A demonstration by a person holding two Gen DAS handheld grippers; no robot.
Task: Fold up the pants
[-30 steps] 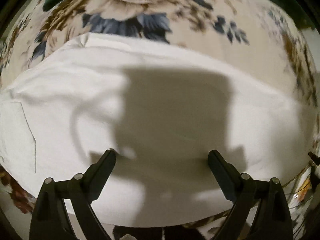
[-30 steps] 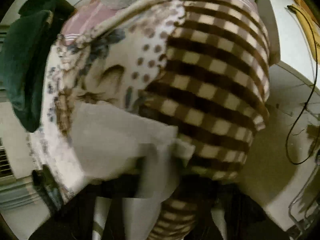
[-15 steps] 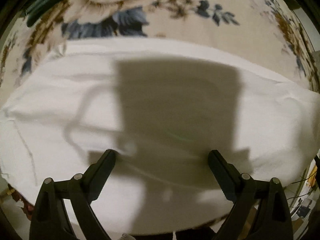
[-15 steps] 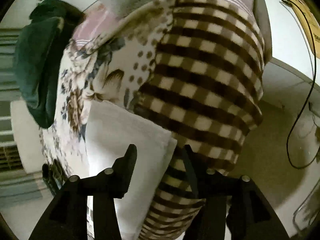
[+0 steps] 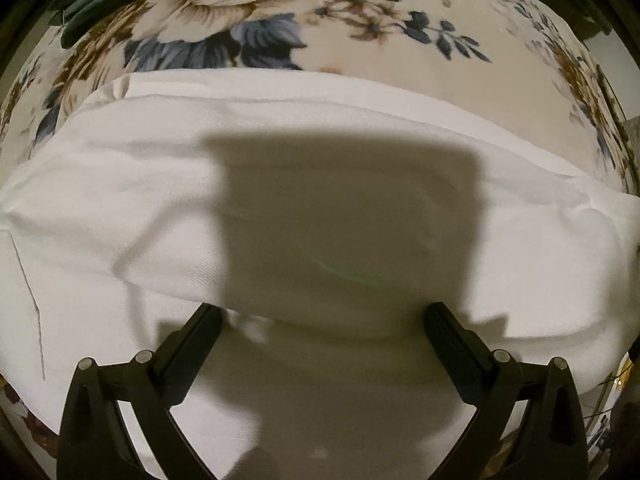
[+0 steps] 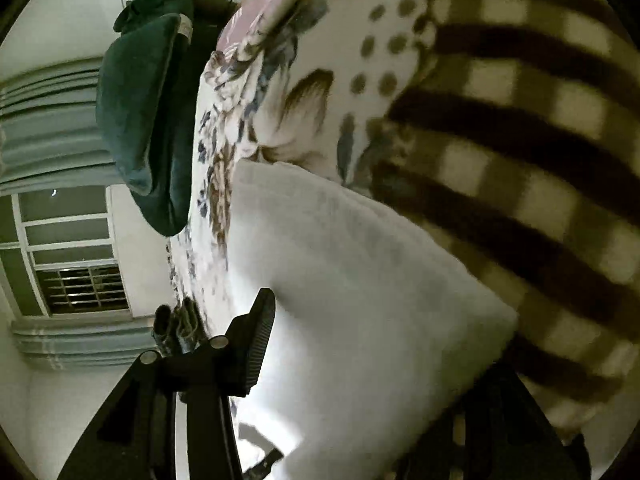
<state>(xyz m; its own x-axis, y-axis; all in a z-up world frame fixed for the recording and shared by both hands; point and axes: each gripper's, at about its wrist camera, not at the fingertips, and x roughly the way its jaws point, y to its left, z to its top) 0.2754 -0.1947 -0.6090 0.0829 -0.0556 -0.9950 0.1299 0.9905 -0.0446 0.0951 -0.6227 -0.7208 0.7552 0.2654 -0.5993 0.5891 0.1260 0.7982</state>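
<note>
Both jaws stand apart. On the left gripper (image 5: pixel 322 316) they hang wide over the white pants (image 5: pixel 152 200), holding nothing, near a folded edge running between the tips. On the right gripper (image 6: pixel 384 360) one finger shows clearly against the pants (image 6: pixel 360 280); the other is dark and blurred at the cloth's corner. Those pants lie folded on a floral bedspread (image 5: pixel 360 32), beside a brown checked blanket (image 6: pixel 520 140). A green cloth (image 6: pixel 140 120) lies farther off by a window (image 6: pixel 72 256).

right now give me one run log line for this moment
task: fold pants | pants: white, folded, on floral bedding | left tool: open, above pants | right tool: open, at pants edge | checked blanket beside pants
</note>
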